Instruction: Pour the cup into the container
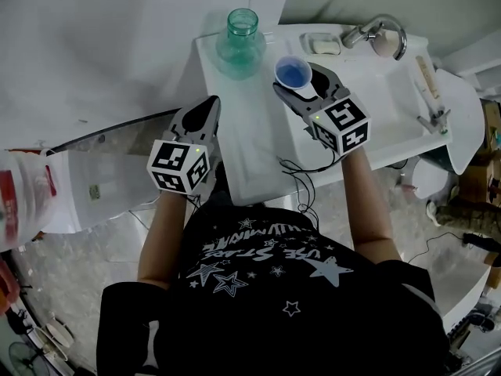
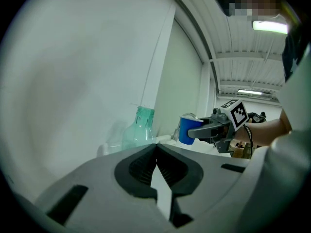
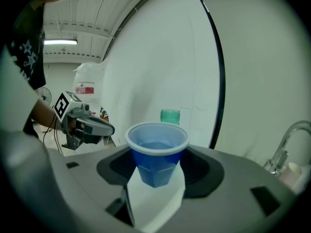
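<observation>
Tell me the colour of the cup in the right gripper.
The cup is blue, clearest in the right gripper view.

The white table (image 1: 254,155) bears a green container (image 1: 240,41), standing ahead of the left tongs (image 1: 211,102), and a soap dish (image 1: 322,46) just beyond the right tongs (image 1: 300,79).

cup (image 3: 156,154) — glossy plastic | container (image 1: 241,41) — clear greenish plastic | faucet (image 1: 376,30) — shiny metal
</observation>
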`<state>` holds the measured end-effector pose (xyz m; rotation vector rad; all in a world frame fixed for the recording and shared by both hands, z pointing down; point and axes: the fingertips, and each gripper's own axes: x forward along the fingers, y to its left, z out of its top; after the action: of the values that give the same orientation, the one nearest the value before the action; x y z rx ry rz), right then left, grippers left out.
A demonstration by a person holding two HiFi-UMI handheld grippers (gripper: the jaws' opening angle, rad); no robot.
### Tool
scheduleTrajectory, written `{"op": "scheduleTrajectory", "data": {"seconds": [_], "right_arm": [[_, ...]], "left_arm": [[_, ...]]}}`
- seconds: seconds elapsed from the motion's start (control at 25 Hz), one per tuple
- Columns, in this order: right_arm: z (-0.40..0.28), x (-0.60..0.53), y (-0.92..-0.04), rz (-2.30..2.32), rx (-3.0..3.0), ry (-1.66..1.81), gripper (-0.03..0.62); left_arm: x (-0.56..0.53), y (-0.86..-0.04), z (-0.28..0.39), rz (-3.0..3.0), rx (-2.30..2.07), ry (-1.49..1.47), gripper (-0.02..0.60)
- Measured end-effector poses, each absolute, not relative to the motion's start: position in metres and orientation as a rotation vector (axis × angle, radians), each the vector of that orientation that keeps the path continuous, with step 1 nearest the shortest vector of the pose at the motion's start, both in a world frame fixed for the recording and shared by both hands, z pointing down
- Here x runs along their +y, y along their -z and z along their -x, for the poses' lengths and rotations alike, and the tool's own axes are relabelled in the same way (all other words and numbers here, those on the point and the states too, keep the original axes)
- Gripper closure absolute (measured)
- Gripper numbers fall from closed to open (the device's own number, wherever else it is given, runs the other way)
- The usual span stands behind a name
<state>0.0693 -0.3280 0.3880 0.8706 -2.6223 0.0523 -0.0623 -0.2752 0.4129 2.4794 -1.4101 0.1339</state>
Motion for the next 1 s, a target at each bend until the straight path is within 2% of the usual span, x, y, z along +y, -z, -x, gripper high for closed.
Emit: {"op": "scheduleTrajectory", "data": {"seconds": [1.0], "right_arm": [[-0.080, -0.280, -0.513, -0.896, -2.569, -0.098, 0.321]], "left_arm": [[-0.219, -0.457, 0.050, -2.413, -1.396, -0.223, 0.572]]}}
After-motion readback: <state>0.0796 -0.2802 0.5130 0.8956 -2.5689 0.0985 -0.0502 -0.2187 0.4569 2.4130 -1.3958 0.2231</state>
